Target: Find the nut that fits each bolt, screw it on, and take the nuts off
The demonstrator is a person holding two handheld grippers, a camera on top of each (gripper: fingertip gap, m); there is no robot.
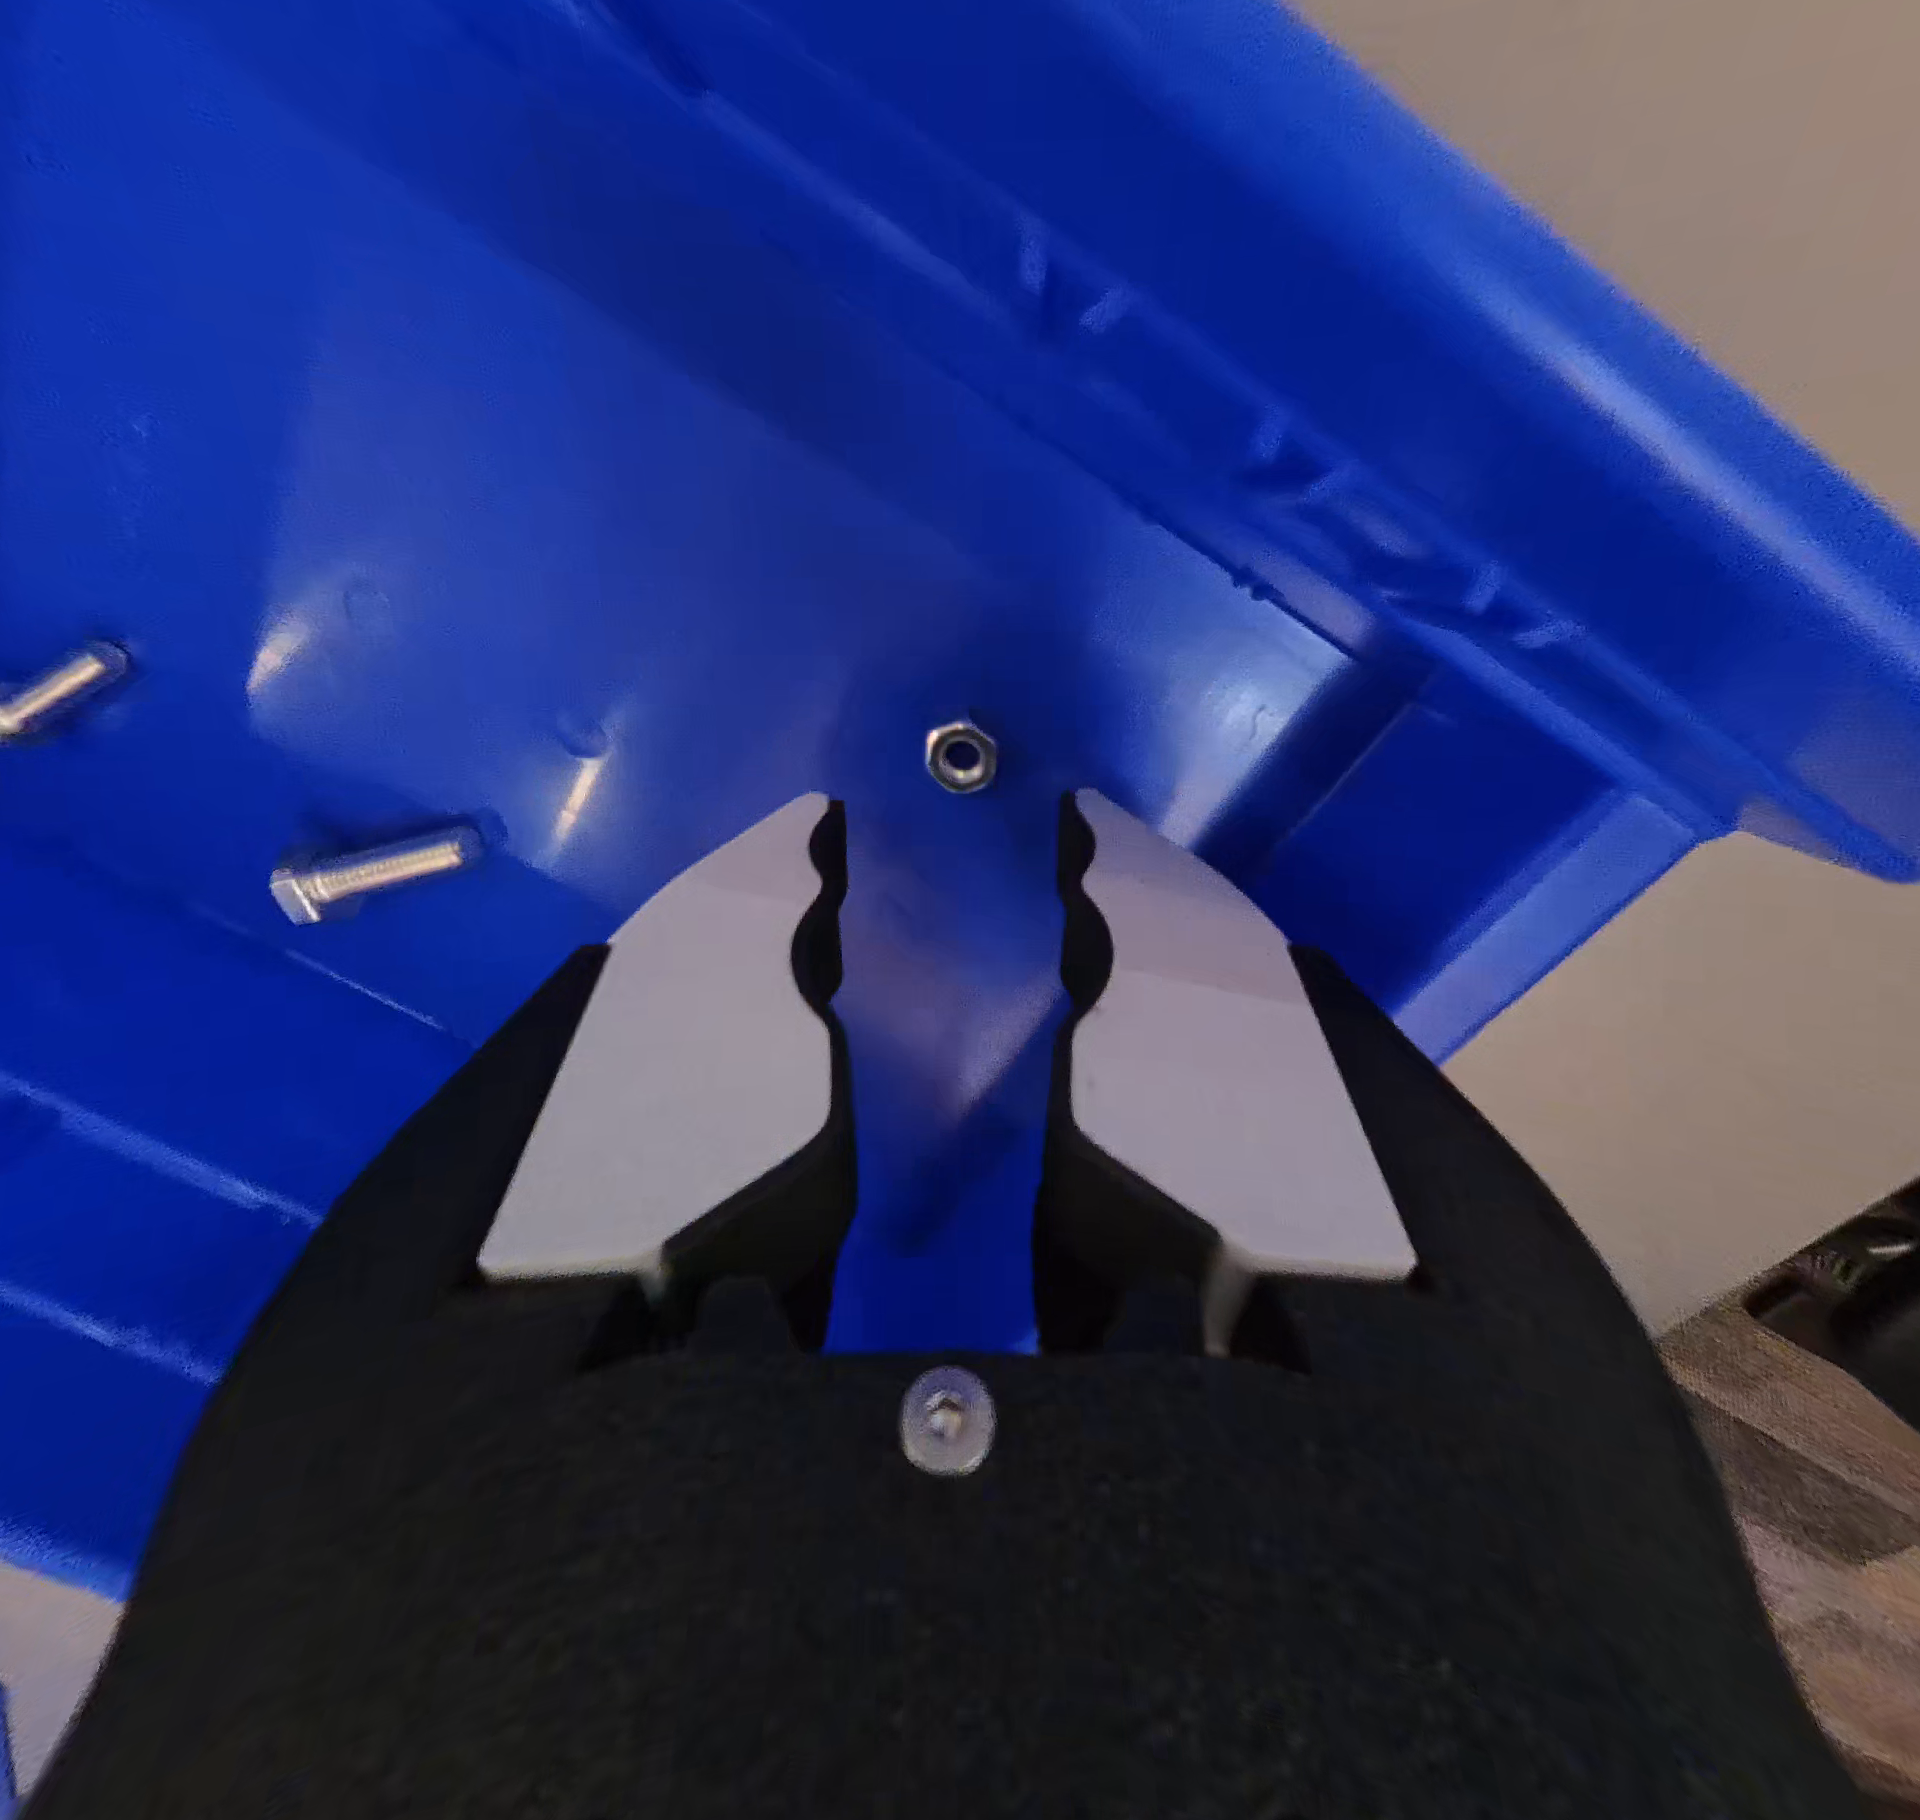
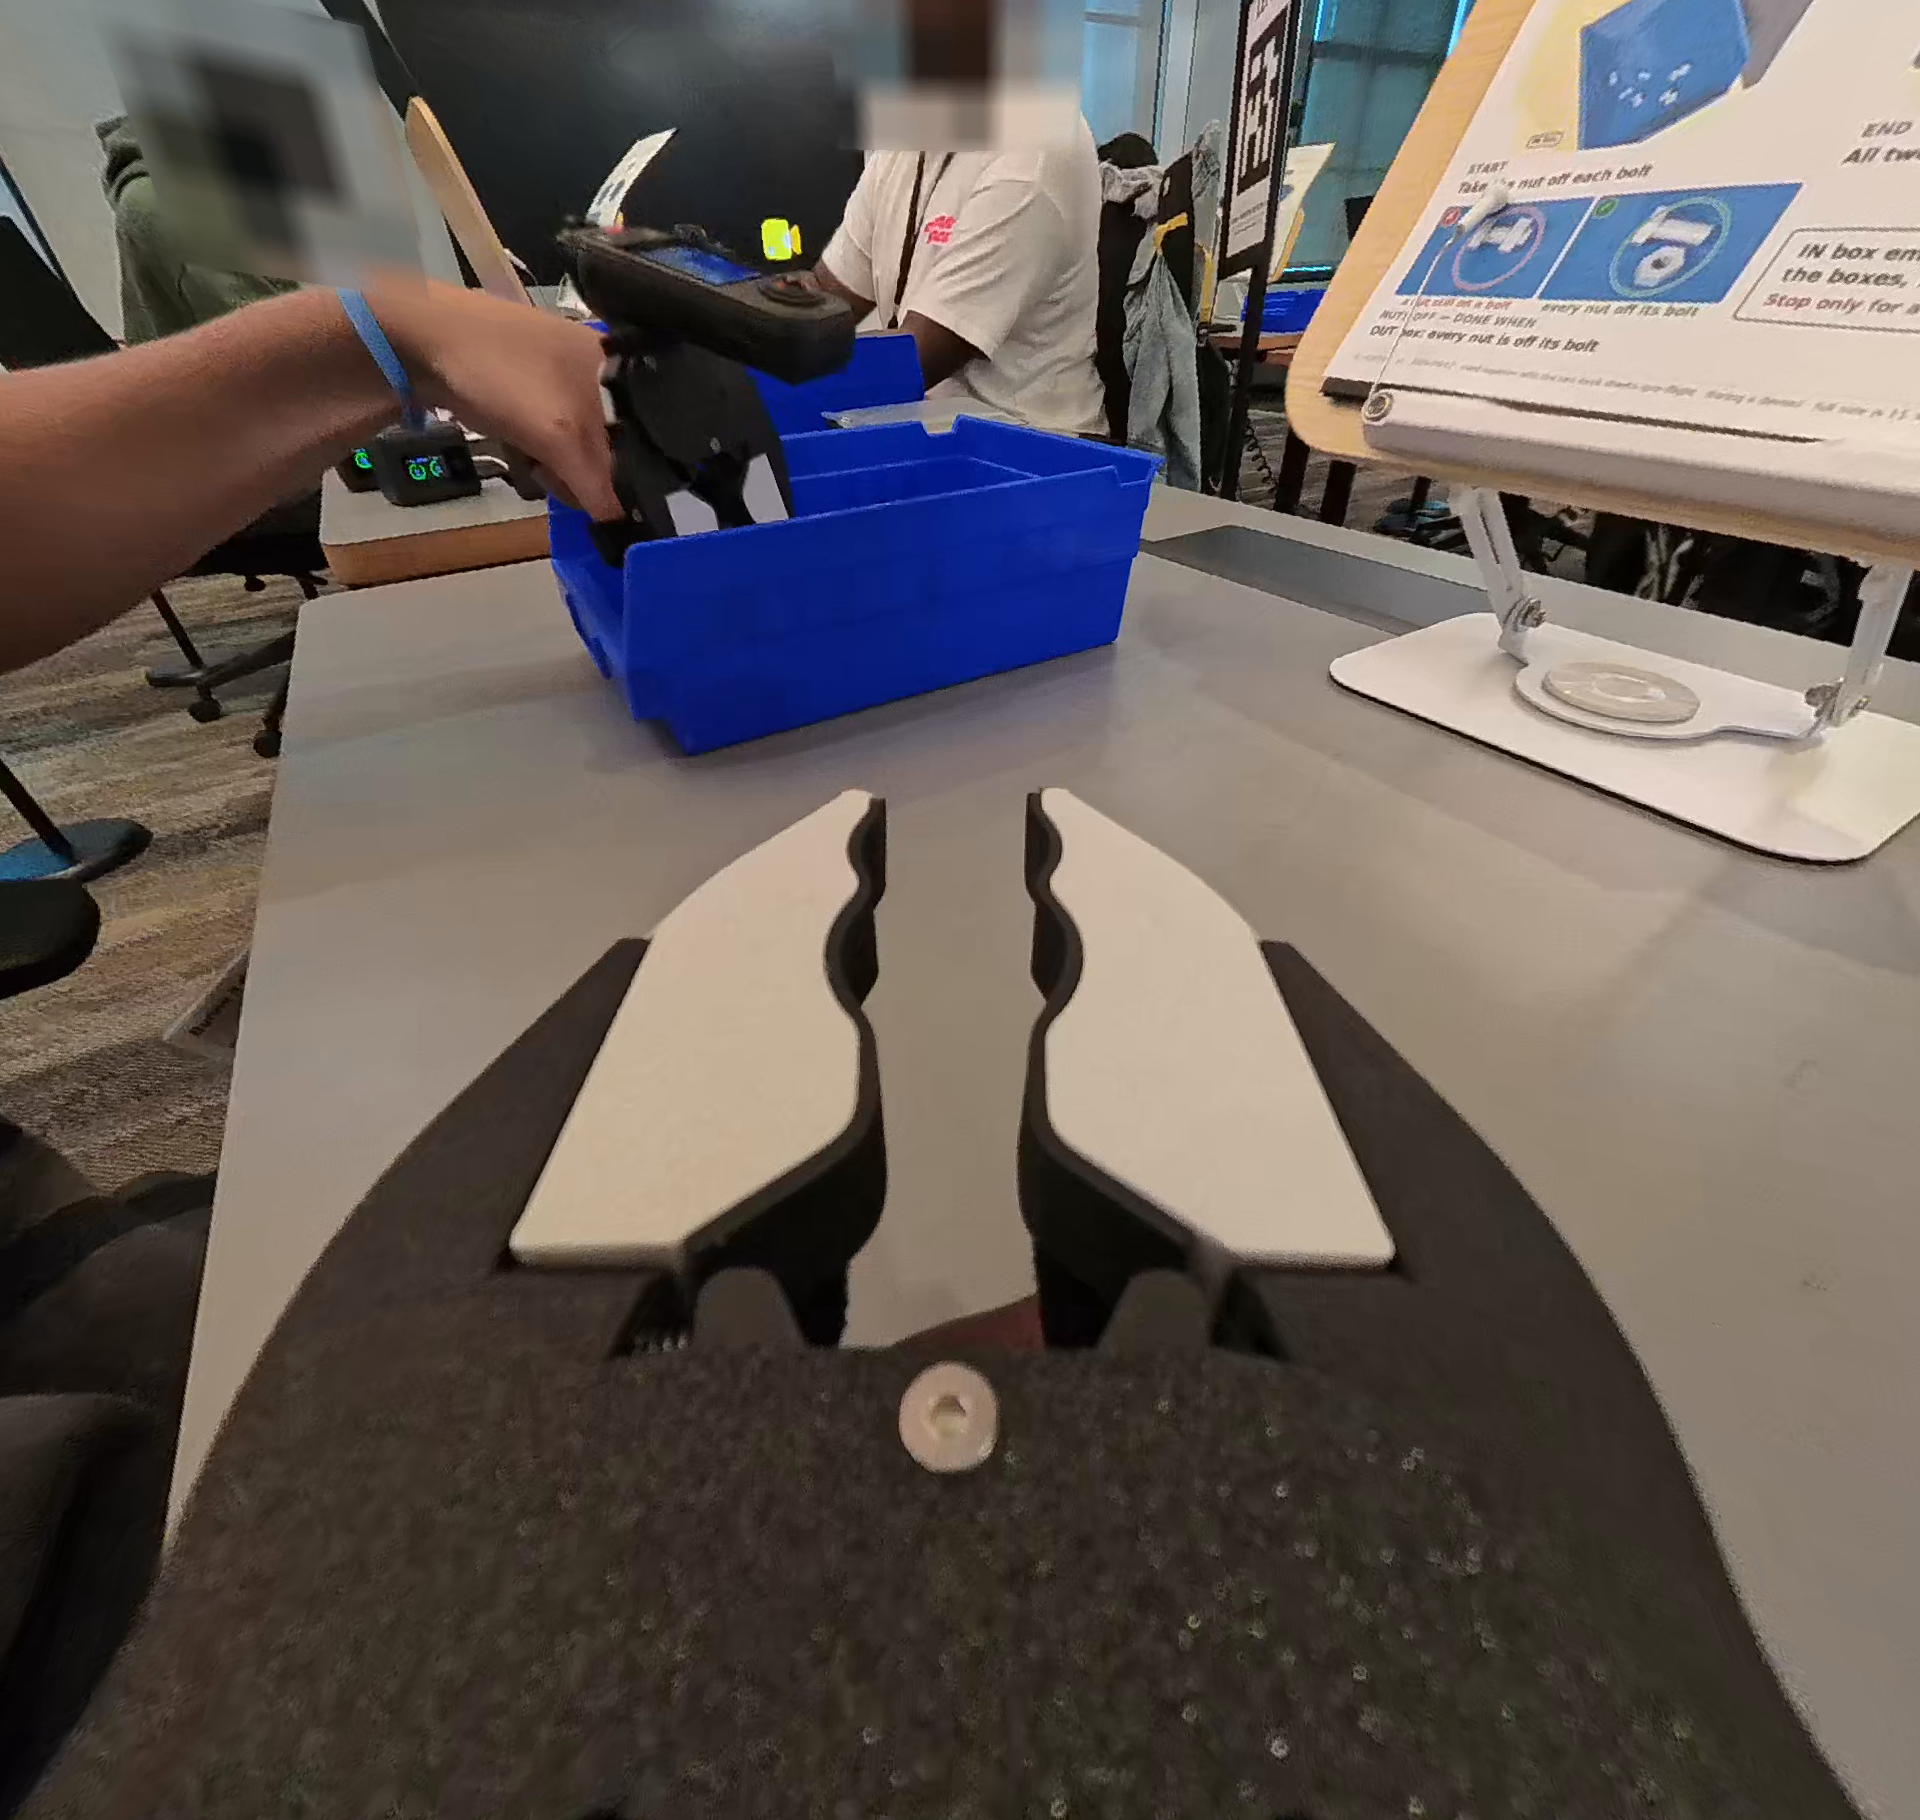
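1. Blue bin [image 1: 520, 368] holds a steel nut [image 1: 961, 754] lying flat on its floor, with two bolts [image 1: 369, 871] to the nut's left.
2. Left gripper [image 1: 945, 806] hovers just short of the nut, jaws spread, empty.
3. Right gripper [image 2: 954, 806] hangs over the table [image 2: 1455, 1043] near the bin, spread, empty.

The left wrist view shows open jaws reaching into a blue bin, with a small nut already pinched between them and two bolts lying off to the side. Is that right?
Not quite. In the left wrist view the nut is not pinched: it lies loose on the floor of the blue bin, just beyond the tips of the left gripper. The rest holds: the jaws are open and two bolts lie off to the side.
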